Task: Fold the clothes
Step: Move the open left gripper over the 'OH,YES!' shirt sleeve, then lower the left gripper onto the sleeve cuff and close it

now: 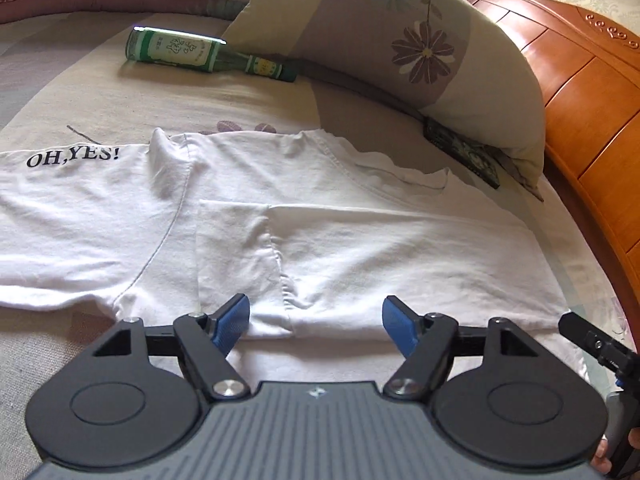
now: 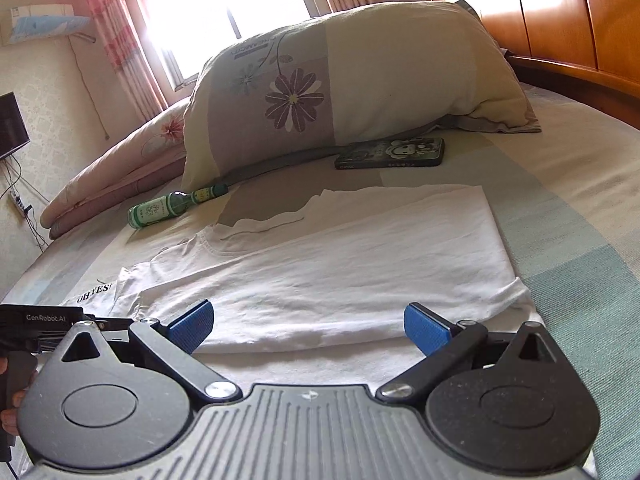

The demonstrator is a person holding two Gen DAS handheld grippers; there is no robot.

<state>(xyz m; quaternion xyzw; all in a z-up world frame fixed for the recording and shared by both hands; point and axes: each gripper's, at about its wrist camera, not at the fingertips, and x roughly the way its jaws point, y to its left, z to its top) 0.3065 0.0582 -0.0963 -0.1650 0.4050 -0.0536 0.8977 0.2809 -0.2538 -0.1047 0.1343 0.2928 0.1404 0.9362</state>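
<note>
A white T-shirt (image 1: 304, 236) printed "OH,YES!" lies flat on the bed, with a sleeve folded in over its body. My left gripper (image 1: 316, 322) hovers open over the shirt's near edge, blue pads apart and nothing between them. In the right wrist view the same T-shirt (image 2: 340, 276) stretches across the bed. My right gripper (image 2: 308, 328) is open above the shirt's near folded edge and holds nothing. The other gripper's black body (image 2: 40, 320) shows at the left edge there.
A green glass bottle (image 1: 200, 54) lies on the bedsheet beyond the shirt. A large flowered pillow (image 2: 352, 80) leans behind it, with a dark phone case (image 2: 390, 152) at its foot. The wooden headboard (image 1: 592, 96) runs along the right. A pink quilt (image 2: 120, 172) is rolled at the far left.
</note>
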